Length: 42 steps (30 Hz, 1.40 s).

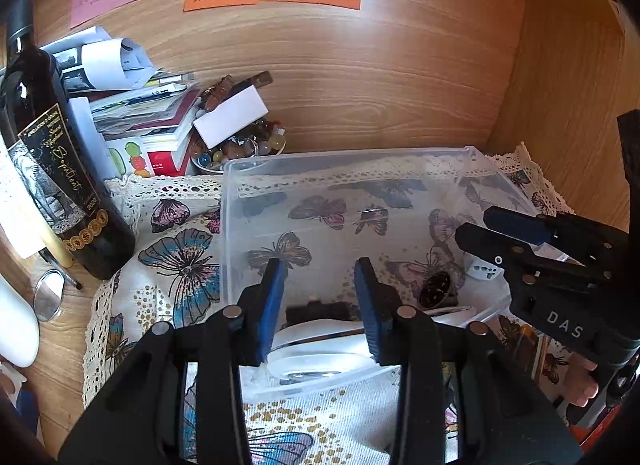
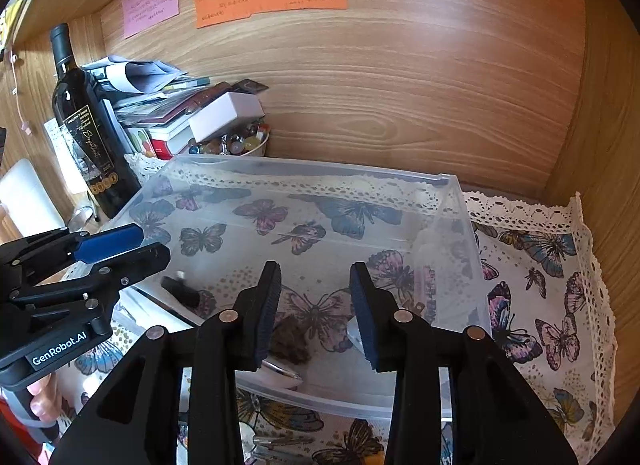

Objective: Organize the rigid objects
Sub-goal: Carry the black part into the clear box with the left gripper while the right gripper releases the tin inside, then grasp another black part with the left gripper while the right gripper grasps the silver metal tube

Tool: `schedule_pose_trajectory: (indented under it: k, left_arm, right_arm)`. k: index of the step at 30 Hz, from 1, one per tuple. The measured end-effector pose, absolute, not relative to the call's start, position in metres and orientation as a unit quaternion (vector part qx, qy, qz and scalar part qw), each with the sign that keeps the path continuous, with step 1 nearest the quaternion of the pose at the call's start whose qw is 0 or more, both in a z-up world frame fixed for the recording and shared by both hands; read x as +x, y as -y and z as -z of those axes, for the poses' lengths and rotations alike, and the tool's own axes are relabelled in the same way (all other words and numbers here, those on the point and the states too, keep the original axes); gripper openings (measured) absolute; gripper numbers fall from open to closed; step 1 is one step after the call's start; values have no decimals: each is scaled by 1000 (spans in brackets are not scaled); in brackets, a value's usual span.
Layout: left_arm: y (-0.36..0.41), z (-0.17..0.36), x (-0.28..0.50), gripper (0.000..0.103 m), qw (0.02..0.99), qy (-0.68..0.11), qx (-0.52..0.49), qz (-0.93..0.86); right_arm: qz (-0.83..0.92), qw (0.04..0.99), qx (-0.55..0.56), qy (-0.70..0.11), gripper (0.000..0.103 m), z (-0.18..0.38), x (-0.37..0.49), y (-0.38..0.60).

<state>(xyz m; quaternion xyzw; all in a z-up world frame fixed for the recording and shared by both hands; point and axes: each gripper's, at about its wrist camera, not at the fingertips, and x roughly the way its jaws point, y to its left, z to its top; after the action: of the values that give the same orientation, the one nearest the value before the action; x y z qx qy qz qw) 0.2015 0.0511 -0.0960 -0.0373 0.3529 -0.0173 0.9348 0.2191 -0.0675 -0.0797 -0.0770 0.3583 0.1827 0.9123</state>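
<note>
Though both grippers hang over the near rim of the clear plastic bin (image 1: 360, 169), neither grasps anything: the left gripper (image 1: 320, 289) and the right gripper (image 2: 314, 297) each stand with jaws apart and only air between the pads. One butterfly-print cloth (image 2: 540, 305) covers the shelf, and the one bin sits on it toward the back wall, its left end near the single dark wine bottle (image 1: 60, 169).

Inside the bin, along its near wall, lie a few small things: one white oval piece (image 1: 320, 361), one dark round piece (image 1: 436, 285), one small white patterned piece (image 1: 486, 271) and a dark lump (image 2: 290, 339); what each is I cannot tell.

My reading is that a drop into the bin is just finished or a fresh pickup is due. Next, a gripper must find a loose item on the cloth at the near edge and close squarely on it.
</note>
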Motion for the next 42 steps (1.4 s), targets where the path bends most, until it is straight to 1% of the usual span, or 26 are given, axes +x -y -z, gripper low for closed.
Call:
schedule_pose_trajectory:
  k: [5,10,11,13,16,19,27,35,37,42]
  left_arm:
    - [-50,86,190,47,941,-338,-36,13]
    - [-48,72,175,61,948,-315,-32,8]
    - [-47,70,172,62,950,-311,-31,9]
    - [-46,64,165,67,952,-303,-29,9]
    - [-44,58,153,73,956,-292,-26,10]
    - [-43,56,143,76,957,-288,-20,11]
    - [-39,73,123,81,948,-319,-10,20]
    - [-26,109,119,81,924,-379,1,46]
    - [-23,116,119,81,918,-392,0,53]
    - [-14,129,122,81,909,-411,3,66]
  right_arm:
    - [-183,918,-78,-344,38,70,211,69]
    - [-180,925,-80,-326,40,58,199,72]
    - [-178,927,-81,-320,41,54,195,73]
    - [-175,931,-82,-311,45,49,188,75]
    - [-168,936,-83,-296,49,41,175,81]
    - [-161,941,-82,-287,54,36,163,88]
    - [-131,943,-83,-295,58,41,135,108]
    - [-104,929,-63,-349,60,76,116,127]
    - [-101,924,-55,-364,64,86,113,130]
    - [-110,910,-33,-400,65,110,109,131]
